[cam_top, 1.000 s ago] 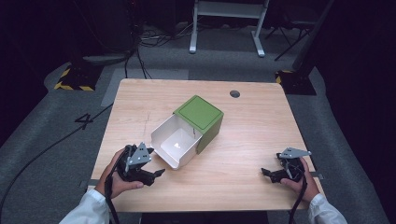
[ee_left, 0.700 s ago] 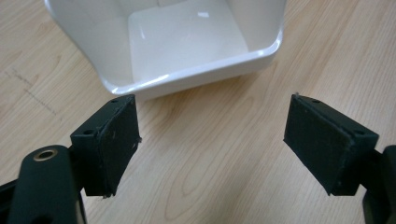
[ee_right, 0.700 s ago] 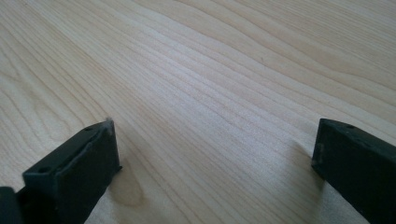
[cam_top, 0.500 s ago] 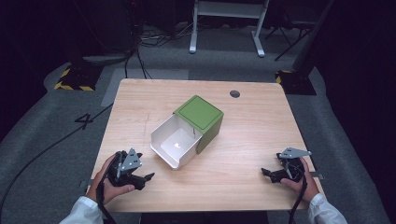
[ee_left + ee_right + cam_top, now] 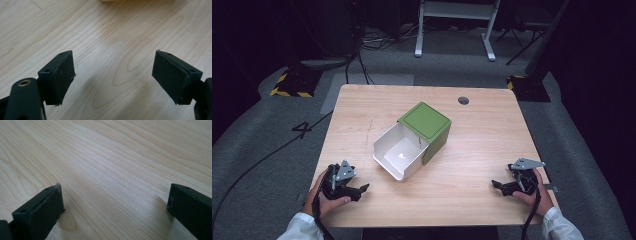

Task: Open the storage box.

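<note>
Floor marking: a dark numeral "4" on the grey carpeted floor, just left of the light wooden rectangular surface.
Other text: none readable elsewhere.

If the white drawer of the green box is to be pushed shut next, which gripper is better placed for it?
Probably the left gripper. It sits open near the white drawer's projecting front corner, with bare table between. The right gripper, also open, rests at the far right edge, farther from the green box.
</note>
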Tool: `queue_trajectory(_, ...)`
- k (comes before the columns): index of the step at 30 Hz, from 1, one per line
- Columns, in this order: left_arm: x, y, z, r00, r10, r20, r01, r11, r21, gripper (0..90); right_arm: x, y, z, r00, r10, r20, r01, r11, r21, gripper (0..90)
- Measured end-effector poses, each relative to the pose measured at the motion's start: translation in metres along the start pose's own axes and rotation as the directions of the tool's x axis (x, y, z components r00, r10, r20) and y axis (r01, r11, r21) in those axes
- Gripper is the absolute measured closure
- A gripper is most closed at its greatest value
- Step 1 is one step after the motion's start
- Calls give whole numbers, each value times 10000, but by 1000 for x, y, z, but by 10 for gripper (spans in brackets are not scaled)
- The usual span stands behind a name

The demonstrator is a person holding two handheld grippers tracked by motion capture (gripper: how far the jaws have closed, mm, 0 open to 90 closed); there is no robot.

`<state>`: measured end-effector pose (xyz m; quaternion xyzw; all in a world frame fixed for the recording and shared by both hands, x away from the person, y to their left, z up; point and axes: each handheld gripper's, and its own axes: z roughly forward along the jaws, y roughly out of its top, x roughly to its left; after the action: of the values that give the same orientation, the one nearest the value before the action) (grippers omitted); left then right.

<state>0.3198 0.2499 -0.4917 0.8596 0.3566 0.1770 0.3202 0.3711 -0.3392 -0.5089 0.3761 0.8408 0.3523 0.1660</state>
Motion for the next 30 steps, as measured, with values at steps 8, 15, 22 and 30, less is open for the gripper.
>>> queue_trajectory(8, 3, -11, 10, 9967, -574, 568, 581, 9983, -107, 175, 0, 0, 0, 10000, -9, -9, 9, 10000, 0, 5)
queue_trajectory(15, 2, -13, 10, 9968, -648, 462, 659, 9976, -220, 168, 0, -2, -2, 10000, -23, -32, 23, 10000, 2, 5)
queue_trajectory(22, 2, -13, 9, 9964, -737, 426, 747, 9970, -223, 167, 0, -1, -1, 9999, -78, -84, 78, 10000, 9, 5)
queue_trajectory(30, 1, -13, 10, 9963, -778, 378, 786, 9967, -215, 168, 0, 0, 0, 9999, -122, -95, 122, 9999, 4, 5)
